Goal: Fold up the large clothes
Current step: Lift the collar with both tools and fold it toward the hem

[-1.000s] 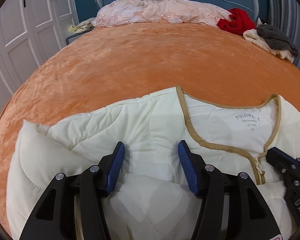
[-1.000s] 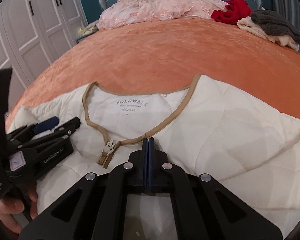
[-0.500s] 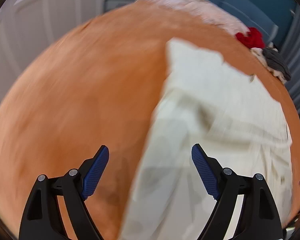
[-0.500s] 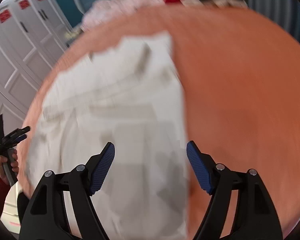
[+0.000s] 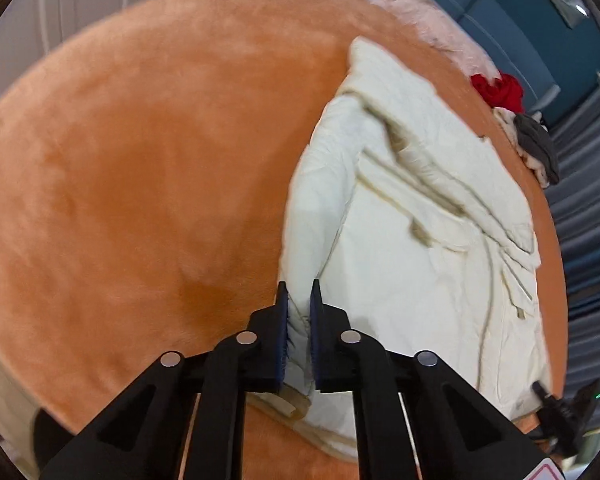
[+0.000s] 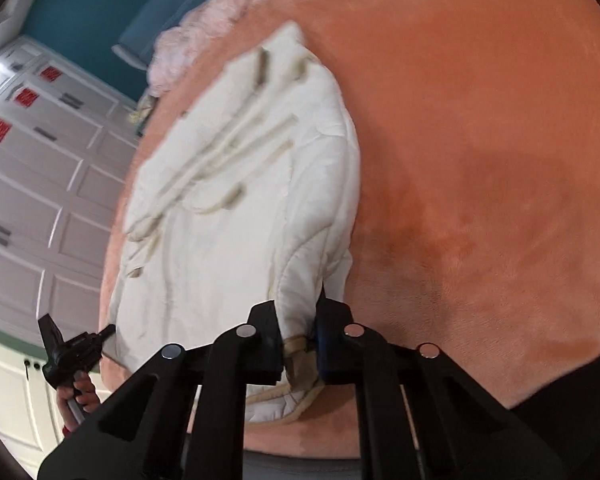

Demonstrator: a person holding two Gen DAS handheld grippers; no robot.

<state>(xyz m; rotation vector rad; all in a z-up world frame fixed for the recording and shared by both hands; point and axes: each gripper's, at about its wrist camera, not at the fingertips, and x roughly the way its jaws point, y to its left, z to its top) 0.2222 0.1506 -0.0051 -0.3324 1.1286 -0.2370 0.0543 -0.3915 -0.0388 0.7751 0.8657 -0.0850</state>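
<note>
With your left gripper (image 5: pixel 299 312) and right gripper (image 6: pixel 299 322) each clenched on the cream jacket (image 5: pixel 412 216) hem, lift both corners evenly.

Bright, even indoor light; strong fisheye bend and some motion blur.
A soft shadow darkened the orange bedspread (image 5: pixel 140 184) just ahead of each gripper; far objects smeared, especially in the right wrist view, and black vignette ringed both frames.
</note>
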